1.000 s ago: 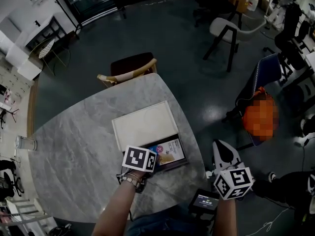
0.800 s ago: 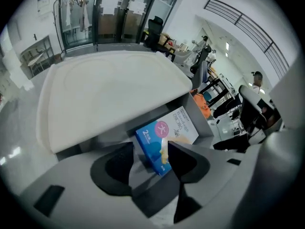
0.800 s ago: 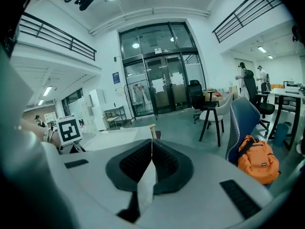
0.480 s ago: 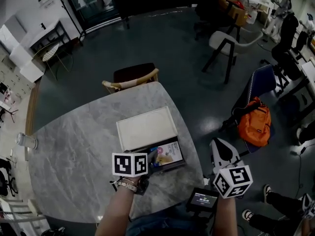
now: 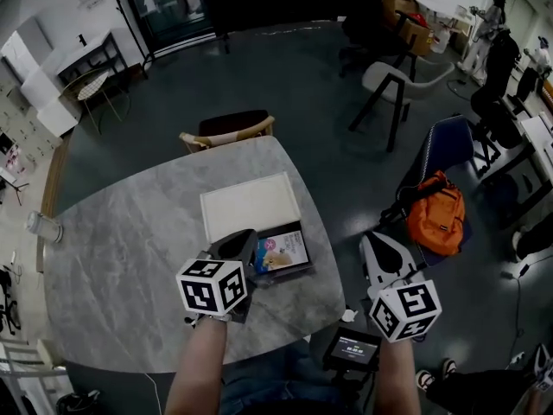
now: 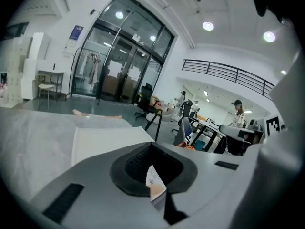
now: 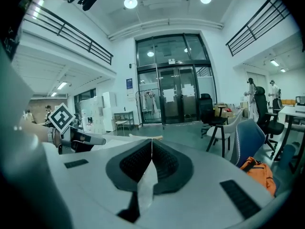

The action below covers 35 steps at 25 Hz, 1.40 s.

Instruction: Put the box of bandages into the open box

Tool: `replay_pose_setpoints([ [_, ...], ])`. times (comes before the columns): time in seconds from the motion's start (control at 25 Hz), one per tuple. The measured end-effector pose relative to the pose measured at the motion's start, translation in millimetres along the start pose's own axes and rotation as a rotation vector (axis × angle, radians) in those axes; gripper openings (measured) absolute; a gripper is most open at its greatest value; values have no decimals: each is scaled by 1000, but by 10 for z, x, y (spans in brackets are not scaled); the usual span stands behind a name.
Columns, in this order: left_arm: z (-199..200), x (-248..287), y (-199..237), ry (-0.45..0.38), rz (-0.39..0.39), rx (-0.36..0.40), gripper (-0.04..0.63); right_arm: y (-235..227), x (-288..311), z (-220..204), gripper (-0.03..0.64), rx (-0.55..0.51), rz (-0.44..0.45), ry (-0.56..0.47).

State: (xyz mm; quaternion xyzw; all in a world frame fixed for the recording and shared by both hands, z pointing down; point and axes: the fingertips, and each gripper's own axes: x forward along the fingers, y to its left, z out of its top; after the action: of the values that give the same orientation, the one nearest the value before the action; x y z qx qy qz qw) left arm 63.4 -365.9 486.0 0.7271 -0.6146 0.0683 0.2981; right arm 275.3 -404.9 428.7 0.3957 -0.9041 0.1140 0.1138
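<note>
The bandage box (image 5: 281,252), colourful with a picture on top, lies flat in the dark base of the open box (image 5: 295,272) on the marble table. The open box's white lid (image 5: 250,206) lies folded back behind it. My left gripper (image 5: 244,234) hovers just left of the base, shut and empty. In the left gripper view its jaws (image 6: 152,147) meet over the white lid (image 6: 102,140), and a sliver of the bandage box (image 6: 153,181) shows beneath them. My right gripper (image 5: 373,242) is shut and empty off the table's right edge, its jaws (image 7: 152,142) closed.
A wooden chair (image 5: 226,130) stands at the table's far edge. A glass (image 5: 41,225) sits at the far left of the table (image 5: 121,249). A small device with a lit screen (image 5: 350,349) is near the front edge. An orange backpack (image 5: 436,219) leans on a blue chair at right.
My left gripper has pulled back from over the open box toward the near left and its jaws have closed. The bandage box stays lying in the base. My right gripper barely moved.
</note>
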Motion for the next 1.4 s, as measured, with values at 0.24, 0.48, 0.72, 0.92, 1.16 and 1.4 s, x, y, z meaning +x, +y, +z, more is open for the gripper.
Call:
replay_pose_setpoints([
  [0.24,280,-613,253,-234,104,18,11,50,-173,11,26,-3,11,-19],
  [0.48,610,-1248,634,-417,142,-35,11,131,-196,94,26,11,4,-44],
  [0.72,935,-1691,786,-549,146,-25,11,324,-97,290,26,1,27,-74],
  [0.92,1219,-1908,869,-612,114,-14,11,492,-4,739,26,-57,33,-131],
  [1.16,1719,-2018,690,-672,79,122,11,547,40,1343,26,-129,11,-237],
  [1.4,1860,-1985,537,-693,60,226,11,646,89,1527,26,-219,18,-276],
])
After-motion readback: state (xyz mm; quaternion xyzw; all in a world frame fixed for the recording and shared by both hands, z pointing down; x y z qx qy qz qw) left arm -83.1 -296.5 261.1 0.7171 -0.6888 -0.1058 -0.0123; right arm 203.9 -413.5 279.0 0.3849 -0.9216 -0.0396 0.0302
